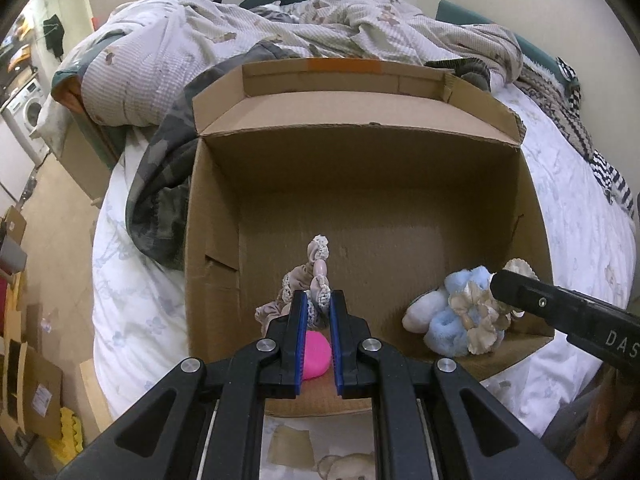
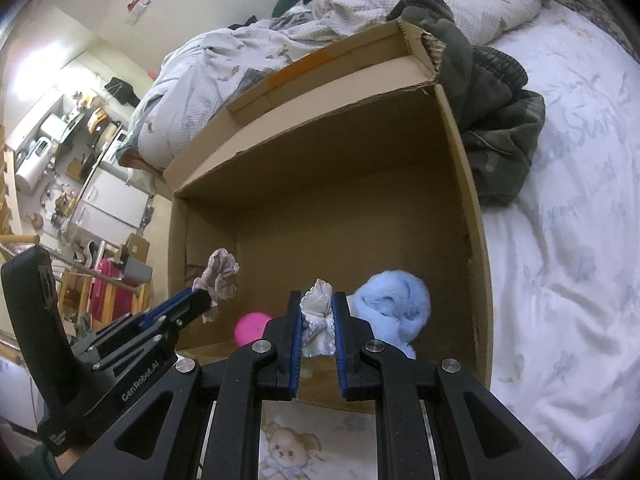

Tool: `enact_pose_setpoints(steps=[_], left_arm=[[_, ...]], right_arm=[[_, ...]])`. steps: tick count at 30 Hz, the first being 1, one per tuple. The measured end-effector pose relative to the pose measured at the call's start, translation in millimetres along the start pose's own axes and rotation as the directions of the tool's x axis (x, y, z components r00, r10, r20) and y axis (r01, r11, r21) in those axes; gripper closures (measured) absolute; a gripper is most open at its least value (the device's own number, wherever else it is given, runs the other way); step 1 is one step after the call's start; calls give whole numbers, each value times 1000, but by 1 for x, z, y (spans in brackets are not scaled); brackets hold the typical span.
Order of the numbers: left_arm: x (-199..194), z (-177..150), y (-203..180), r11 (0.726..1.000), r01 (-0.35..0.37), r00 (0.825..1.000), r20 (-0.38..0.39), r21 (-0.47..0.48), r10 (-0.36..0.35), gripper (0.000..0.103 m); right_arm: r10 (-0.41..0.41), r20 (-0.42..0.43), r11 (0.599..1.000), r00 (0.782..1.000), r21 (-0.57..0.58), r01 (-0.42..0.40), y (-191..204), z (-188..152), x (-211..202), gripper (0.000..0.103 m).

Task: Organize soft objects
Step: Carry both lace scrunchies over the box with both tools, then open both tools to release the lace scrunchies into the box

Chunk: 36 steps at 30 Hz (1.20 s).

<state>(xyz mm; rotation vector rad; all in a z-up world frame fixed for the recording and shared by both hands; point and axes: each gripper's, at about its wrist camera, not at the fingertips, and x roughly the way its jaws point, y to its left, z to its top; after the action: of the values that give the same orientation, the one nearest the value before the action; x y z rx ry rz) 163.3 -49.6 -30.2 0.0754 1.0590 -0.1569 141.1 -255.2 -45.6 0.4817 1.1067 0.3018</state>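
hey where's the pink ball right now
The pink ball lies on the cardboard box floor near its front wall, just beneath the left claw, left of the blue fluffy toy.

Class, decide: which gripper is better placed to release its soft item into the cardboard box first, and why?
Left. The left gripper holds its beige scrunchie over the cardboard box floor; the right gripper pinches a white frilly item near the box's front edge.

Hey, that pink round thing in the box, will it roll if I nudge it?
Probably. The pink ball looks smooth and round, sitting free on the flat floor of the cardboard box, so a nudge would likely send it rolling. It seems small, likely light. Whether it squashes can't be told.
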Motion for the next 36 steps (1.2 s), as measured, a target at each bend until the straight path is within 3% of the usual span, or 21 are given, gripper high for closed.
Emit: enact_pose_setpoints(steps=[5, 11, 15, 16, 17, 18, 20, 36], left_arm=[[3, -1, -1, 1000, 24, 999, -24, -6, -24, 92], [3, -3, -5, 1000, 28, 999, -37, 4, -28, 81], [0, -4, -9, 1000, -3, 1000, -9, 26, 3, 46], [-2, -4, -10, 999, -13, 1000, 4, 30, 13, 42], [-4, -4, -11, 999, -20, 1000, 16, 34, 19, 41], [-5, -3, -11, 999, -20, 1000, 18, 34, 20, 41], [-4, -3, -10, 999, -19, 1000, 15, 29, 19, 41], [-2, -3, -2, 1000, -20, 1000, -3, -7, 20, 41]], right_arm=[[-12, 8, 1000, 1000, 7, 12, 0, 1, 1, 87], [-29, 30, 999, 999, 17, 28, -3, 0, -3, 87], [-34, 32, 999, 999, 23, 34, -4, 0, -4, 85], [-33, 29, 999, 999, 29, 32, -5, 0, -4, 81], [-29, 28, 999, 999, 38, 28, -6, 1, -4, 67], [-24, 34, 999, 999, 47, 23, -7, 1, -5, 41], [-15, 71, 997, 997, 73, 10, -10, 1, -12, 21], [-30, 48, 996, 998, 82, 26, -12, 2, -9, 21]])
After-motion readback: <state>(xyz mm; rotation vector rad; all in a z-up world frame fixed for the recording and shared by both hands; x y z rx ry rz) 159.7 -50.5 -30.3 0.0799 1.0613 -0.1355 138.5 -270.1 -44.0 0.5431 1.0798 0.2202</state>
